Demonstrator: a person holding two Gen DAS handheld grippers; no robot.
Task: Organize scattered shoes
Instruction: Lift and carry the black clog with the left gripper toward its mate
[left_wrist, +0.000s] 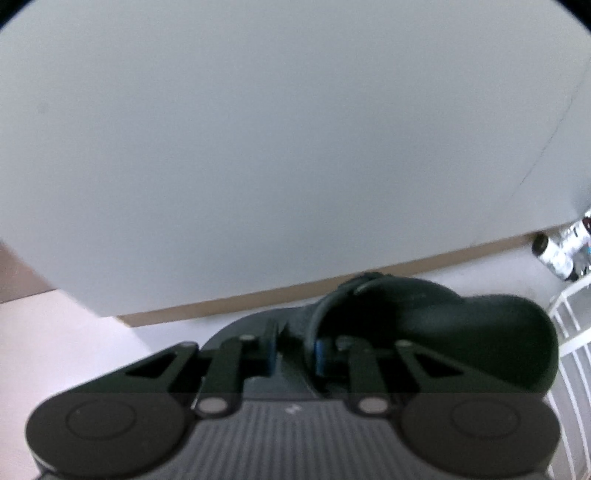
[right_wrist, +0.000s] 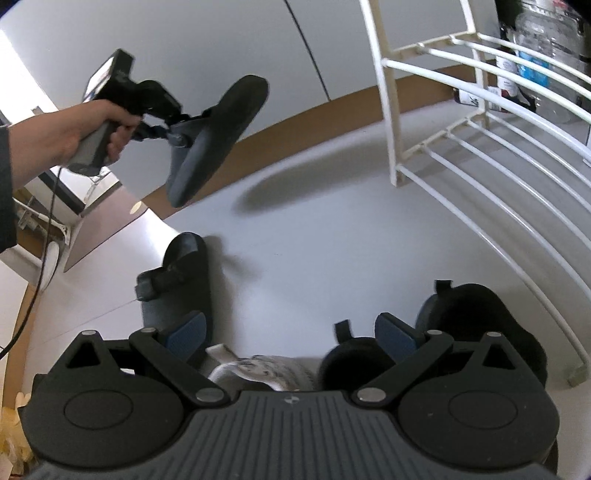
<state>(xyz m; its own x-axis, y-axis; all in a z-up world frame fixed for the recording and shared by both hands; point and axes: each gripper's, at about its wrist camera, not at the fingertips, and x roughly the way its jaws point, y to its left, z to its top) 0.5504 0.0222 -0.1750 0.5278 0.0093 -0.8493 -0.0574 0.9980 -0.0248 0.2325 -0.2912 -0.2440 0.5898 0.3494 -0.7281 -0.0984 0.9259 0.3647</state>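
The sandal (right_wrist: 218, 136) clamped in the left gripper (right_wrist: 162, 131) looks like matt dark rubber or foam with a smooth sole, and the one lying on the floor (right_wrist: 177, 280) has the same dull finish plus a cloth-looking strap. The shoe rack (right_wrist: 480, 155) on the right is glossy white-coated wire, the floor (right_wrist: 332, 229) is smooth pale grey, kinda satin. Both grippers are matt black plastic with ribbed bodies, shiny metal pivot pins and textured blue pads (right_wrist: 186, 330).
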